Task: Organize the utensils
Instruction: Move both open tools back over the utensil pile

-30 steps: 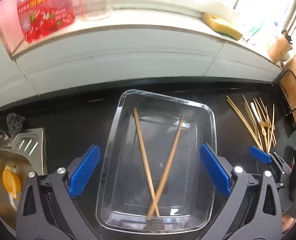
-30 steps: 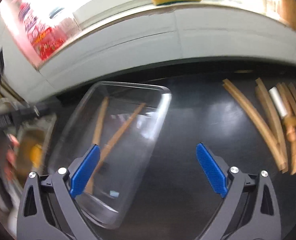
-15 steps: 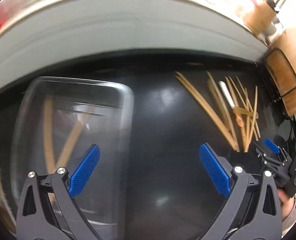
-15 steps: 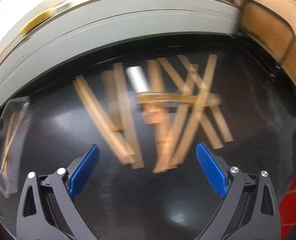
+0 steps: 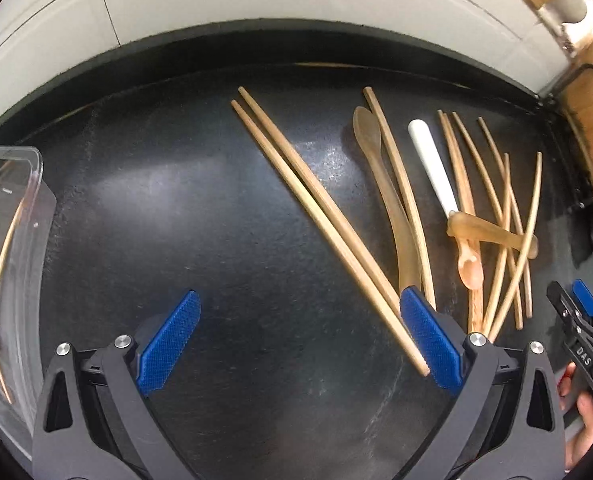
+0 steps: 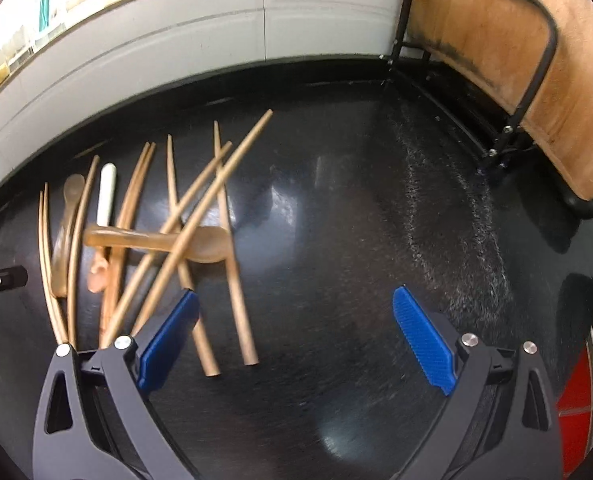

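Both views swung away from tray, now at far left with two chopsticks inside. Left tongs open over chopstick pair on desk. Right tongs open, empty, beside loose pile; next pick probably here.

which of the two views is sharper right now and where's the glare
Left wrist view: sharp, chopsticks crisp, soft pale glare on the countertop. Right wrist view: slightly motion-blurred, utensil pile smeared, glare streaks mid-counter; fisheye bends the wall edge in both.
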The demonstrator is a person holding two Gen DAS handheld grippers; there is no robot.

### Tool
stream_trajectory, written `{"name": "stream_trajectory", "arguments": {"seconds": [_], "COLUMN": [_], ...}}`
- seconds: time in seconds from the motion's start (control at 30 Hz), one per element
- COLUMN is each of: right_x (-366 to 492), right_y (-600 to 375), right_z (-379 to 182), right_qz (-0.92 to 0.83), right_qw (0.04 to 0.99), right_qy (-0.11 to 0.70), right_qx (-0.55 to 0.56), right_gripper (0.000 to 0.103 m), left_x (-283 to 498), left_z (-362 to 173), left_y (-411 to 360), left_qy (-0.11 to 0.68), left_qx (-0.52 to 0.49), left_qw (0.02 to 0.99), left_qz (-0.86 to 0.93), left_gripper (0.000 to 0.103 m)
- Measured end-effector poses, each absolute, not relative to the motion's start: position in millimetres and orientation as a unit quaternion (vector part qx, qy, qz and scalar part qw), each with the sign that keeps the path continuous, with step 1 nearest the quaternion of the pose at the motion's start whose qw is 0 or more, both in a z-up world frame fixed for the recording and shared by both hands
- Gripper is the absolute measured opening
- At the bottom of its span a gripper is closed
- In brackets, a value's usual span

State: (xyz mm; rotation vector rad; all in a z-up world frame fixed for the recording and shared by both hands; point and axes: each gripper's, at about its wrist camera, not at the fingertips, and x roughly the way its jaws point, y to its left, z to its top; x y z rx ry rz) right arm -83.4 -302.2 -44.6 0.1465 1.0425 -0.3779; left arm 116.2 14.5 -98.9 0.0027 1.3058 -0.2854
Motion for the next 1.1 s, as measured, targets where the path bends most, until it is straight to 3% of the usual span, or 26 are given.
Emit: {"name": "stream_trajectory", "arguments": {"seconds": [0.47,1.1], "right_x": [-69.1,-36.3], "right_y": [-309.7,-327.0], "right_z": [-78.7,-82.1], "right_qz": [-0.098,-0.044], "right_qw": [0.846,0.858], "right_qy": [0.524,0.511], "right_qx": [-0.002,0.015], "right_gripper": [0.096,0.097], "left_x": [115.8,140.9], "left_z": [-119.9,-128.3], "left_y": [1.8,-33.9], "left_qy": [0.603,0.602], "left_qx": [0.007,-0.015], "left_qw": [0.797,0.797], "left_qz": [-0.003,0.036], "left_gripper": [0.098,0.098]}}
